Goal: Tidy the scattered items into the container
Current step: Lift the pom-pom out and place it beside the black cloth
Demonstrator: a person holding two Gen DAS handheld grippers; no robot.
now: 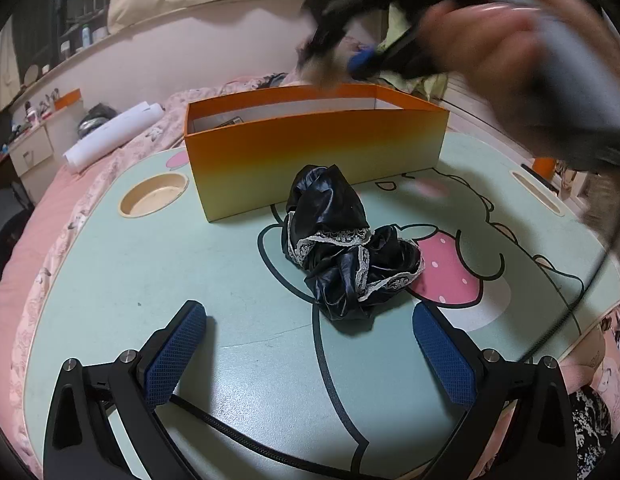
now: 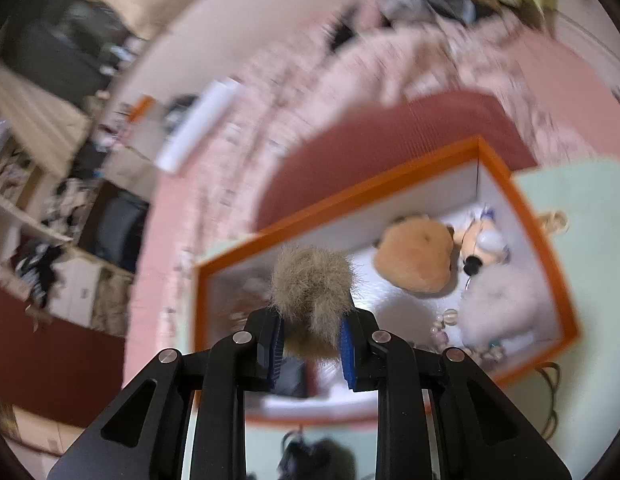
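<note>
An orange box (image 1: pixel 310 148) stands at the back of a mint lap table (image 1: pixel 130 280). Just before it lies a crumpled black satin piece with white lace trim (image 1: pixel 341 240). My left gripper (image 1: pixel 310 316) is open low over the table, its blue pads either side of the near end of that cloth without touching it. My right gripper (image 2: pixel 311 328) is shut on a beige furry pom-pom (image 2: pixel 310 280) above the box (image 2: pixel 349 196). In the left wrist view, this gripper (image 1: pixel 349 60) is blurred over the box's far rim. Inside lie a brown plush (image 2: pixel 415 256), a small toy figure (image 2: pixel 481 240) and a white fluffy item (image 2: pixel 505 304).
A round cup recess (image 1: pixel 154 196) is sunk into the table to the left of the box. A black cable (image 1: pixel 270 440) runs across the near table. The table rests on pink bedding (image 1: pixel 42 240) with a white paper roll (image 1: pixel 114 136). A person's hand (image 1: pixel 489 40) carries the right gripper.
</note>
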